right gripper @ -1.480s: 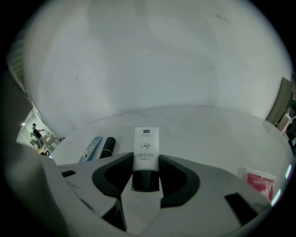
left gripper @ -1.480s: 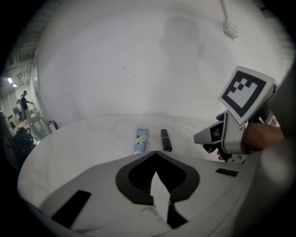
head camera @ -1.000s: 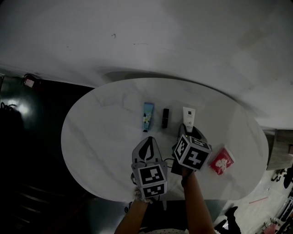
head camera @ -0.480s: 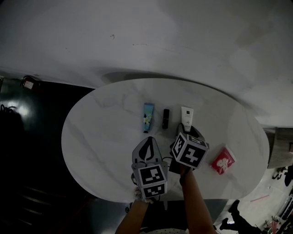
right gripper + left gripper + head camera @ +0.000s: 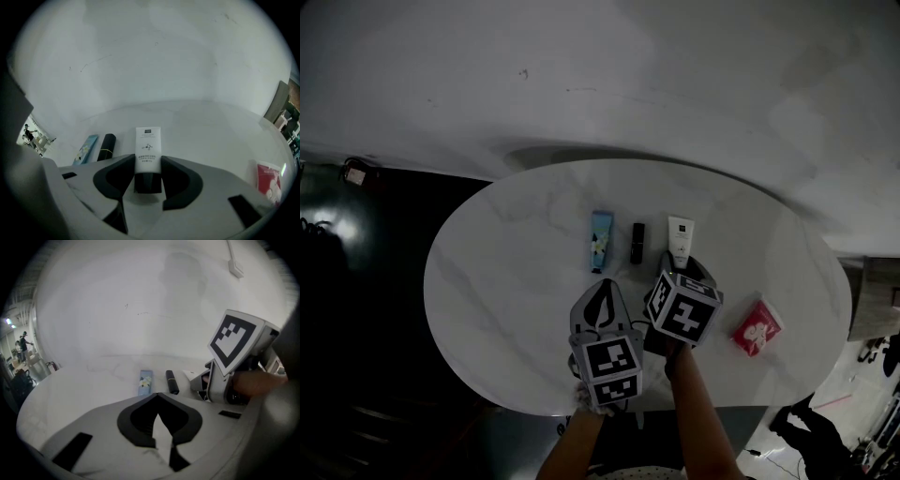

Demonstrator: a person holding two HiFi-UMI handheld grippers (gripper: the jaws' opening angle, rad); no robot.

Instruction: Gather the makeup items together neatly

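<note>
1. Where the right gripper meets its load, both pads press the sides of the white tube at its dark cap end. That's a pinch, jaws roughly half-spread, w/ the tube's flat end pointing away from the person.
2. As for the left gripper, its jaws are pressed together w/ nothing btwn them. It hangs just left of the right one, nearer the person, idle.
3. Whether the white tube rests on the table or is barely off it, can't tell from these views.
4. Just left of it lies the black lipstick, then the blue tube. All 3 are roughly parallel, side by side in a row, w/ small gaps btwn them.
5. Well apart, off to the right near the table's near-right rim, sits the red sachet, tilted vs the row.
6. Step in hand, as I read it: squaring the white tube as 3rd member of the row. Row looks approx done; the sachet is the one left out.
7. Next move prob calls for:
   - easing the right jaws apart w/o dragging the tube, and backing clear of the cap;
   - swinging right to the sachet, which looks thin and flat, so a low approach and an edge grip would be needed;
   - setting it beside the white tube, aligned w/ the others.
</note>
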